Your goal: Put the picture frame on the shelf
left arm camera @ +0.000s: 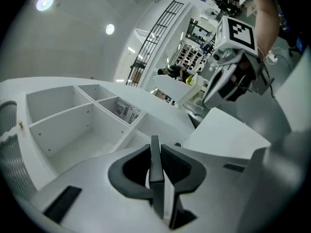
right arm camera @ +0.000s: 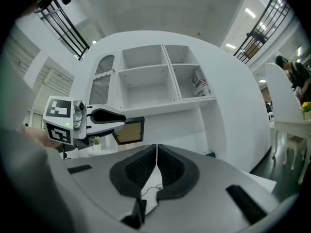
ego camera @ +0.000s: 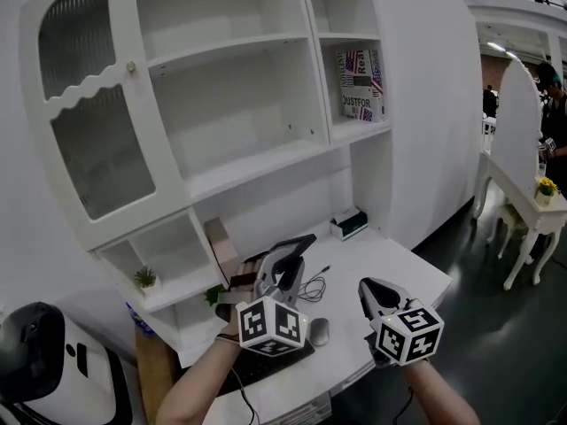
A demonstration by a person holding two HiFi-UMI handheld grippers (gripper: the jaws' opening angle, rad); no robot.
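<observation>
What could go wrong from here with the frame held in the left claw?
1. The left claw pinches the picture frame only at one edge; it may pivot or slip on the lift.
2. The shelf board sits above it; the frame's top could strike its lip.
3. The right claw is shut and empty, so nothing backs up a slip over the mouse and cable.

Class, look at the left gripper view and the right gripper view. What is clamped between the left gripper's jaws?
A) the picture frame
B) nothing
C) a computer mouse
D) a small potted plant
A: the left gripper has its jaws closed on the thin dark edge of the picture frame, and the right gripper view shows it holding that frame up.
</observation>
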